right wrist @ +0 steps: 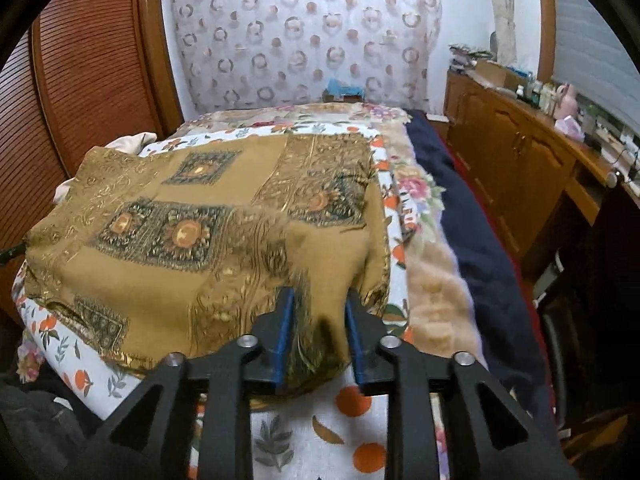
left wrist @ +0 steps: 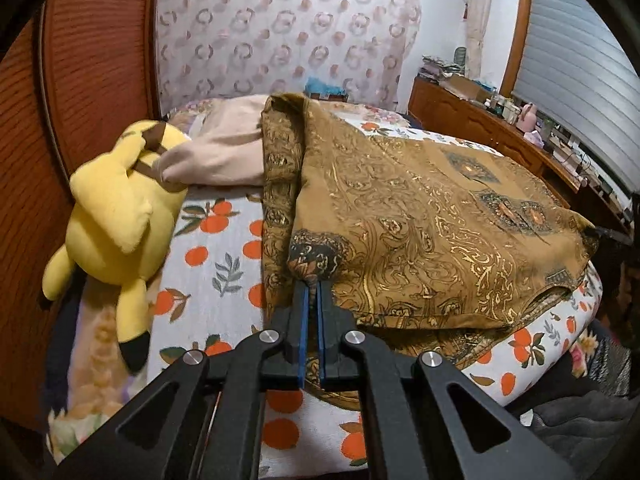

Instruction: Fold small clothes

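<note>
A brown garment with gold and dark patterns (left wrist: 420, 216) lies on the bed, doubled over itself. My left gripper (left wrist: 311, 286) is shut on a bunched corner of it and holds that corner slightly raised. In the right wrist view the same garment (right wrist: 192, 220) spreads left and ahead. My right gripper (right wrist: 320, 300) has its jaws apart, with a fold of the garment's near right corner lying between the blue pads (right wrist: 285, 332).
An orange-print bedsheet (left wrist: 216, 264) covers the bed. A yellow plush toy (left wrist: 116, 216) and a beige cloth (left wrist: 216, 152) lie at the left by the wooden wardrobe (left wrist: 88, 64). A wooden counter with clutter (right wrist: 532, 152) runs along the right. A dark blanket (right wrist: 460, 208) lies beside the bed.
</note>
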### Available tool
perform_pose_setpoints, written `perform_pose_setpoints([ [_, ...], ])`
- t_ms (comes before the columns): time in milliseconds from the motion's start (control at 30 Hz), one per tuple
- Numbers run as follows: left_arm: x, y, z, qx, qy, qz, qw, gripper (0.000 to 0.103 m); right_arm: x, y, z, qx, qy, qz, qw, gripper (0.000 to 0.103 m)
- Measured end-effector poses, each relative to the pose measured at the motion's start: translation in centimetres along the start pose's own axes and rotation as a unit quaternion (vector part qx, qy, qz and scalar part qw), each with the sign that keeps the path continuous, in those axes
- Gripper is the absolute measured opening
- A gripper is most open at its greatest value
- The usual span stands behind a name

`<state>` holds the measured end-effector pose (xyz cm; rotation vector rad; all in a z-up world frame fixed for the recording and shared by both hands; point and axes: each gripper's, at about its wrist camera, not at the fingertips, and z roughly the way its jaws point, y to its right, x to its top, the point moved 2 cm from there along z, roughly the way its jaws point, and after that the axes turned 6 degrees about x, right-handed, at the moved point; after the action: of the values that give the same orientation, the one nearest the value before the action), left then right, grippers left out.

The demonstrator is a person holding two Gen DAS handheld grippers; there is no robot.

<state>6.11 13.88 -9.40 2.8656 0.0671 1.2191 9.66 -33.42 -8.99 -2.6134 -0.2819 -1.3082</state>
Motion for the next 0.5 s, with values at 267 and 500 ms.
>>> perform_pose_setpoints([
  [267, 0.3, -0.8, -0.2, 0.002, 0.008, -0.018, 0.9998, 0.074, 0.5, -2.7, -1.9, 0.003, 0.043, -0.003, 0.999, 0.059],
  [500, -0.1, -0.6, 0.8, 0.023, -0.004, -0.014, 0.9996, 0.08, -0.1, -5.4, -0.9, 0.019, 0.043, -0.039, 0.998, 0.07],
])
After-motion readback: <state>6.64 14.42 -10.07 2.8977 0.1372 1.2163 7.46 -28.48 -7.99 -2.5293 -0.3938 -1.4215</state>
